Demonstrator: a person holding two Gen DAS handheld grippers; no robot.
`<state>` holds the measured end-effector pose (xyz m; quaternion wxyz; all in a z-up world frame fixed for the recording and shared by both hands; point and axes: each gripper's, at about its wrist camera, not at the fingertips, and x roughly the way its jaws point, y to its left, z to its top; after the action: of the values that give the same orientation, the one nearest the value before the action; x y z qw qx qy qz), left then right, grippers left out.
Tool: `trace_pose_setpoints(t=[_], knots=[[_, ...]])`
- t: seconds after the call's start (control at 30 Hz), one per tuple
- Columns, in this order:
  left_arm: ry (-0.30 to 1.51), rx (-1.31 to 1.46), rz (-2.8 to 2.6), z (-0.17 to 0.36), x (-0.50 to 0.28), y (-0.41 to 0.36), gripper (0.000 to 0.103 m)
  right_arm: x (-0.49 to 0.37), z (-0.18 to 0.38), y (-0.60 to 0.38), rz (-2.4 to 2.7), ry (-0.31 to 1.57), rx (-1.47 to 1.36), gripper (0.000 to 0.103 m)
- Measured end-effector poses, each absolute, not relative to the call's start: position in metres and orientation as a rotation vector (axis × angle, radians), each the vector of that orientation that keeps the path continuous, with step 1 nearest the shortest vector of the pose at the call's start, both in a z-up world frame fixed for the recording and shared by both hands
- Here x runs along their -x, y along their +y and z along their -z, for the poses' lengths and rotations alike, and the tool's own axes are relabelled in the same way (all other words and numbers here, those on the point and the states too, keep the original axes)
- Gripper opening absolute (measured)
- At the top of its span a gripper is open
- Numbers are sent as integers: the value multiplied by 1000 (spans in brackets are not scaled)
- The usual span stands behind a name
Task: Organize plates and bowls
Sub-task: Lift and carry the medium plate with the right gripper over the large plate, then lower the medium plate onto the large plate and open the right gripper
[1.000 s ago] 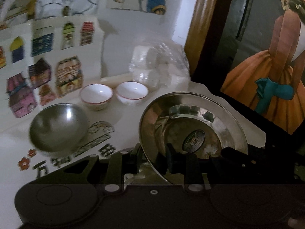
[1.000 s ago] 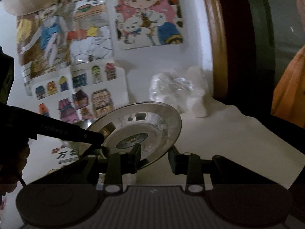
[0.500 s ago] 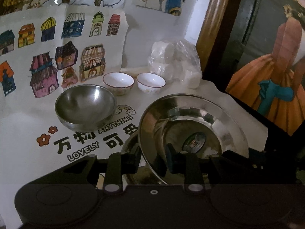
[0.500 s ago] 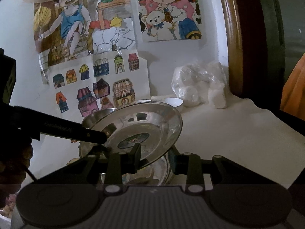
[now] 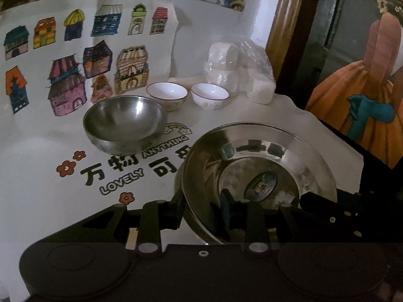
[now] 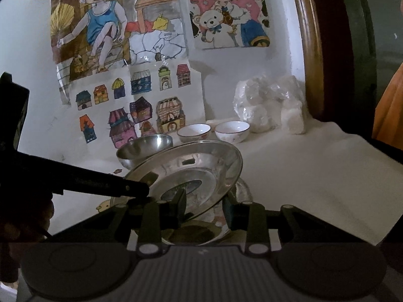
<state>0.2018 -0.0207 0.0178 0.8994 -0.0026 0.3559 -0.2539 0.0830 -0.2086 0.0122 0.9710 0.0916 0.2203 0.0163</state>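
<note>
- Left wrist view: white tablecloth (image 5: 37,166) with printed lettering and flowers, lower left; house drawings (image 5: 75,58) on the wall above; plastic bag (image 5: 239,73) at upper centre.
- Steel plate (image 5: 259,166): shiny, tilted, sticker at centre, lower right of frame.
- Left gripper (image 5: 201,211) fingers clamp the plate's near rim.
- Right wrist view: right gripper (image 6: 205,207) fingers straddle the plate's edge; grip cannot be told.
- Beyond: steel bowl (image 5: 124,122), two white bowls (image 5: 167,94).

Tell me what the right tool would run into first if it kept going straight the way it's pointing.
Probably the tilted steel plate: its near rim already sits between the right tool fingers. Past it, the steel bowl and two small white bowls stand farther off; depth is unclear.
</note>
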Motion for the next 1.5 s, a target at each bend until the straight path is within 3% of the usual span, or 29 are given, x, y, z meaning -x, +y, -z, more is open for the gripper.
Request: trace_pose_setpoints(t=[0.8,1.5], knots=[[785,-13,476,-15,-206,-28,32,-95,-4,-218,-76,500,-219,36],[785,-33,441,-11,-211,-36,34,-106,5,-220,-77,546,-217,43]])
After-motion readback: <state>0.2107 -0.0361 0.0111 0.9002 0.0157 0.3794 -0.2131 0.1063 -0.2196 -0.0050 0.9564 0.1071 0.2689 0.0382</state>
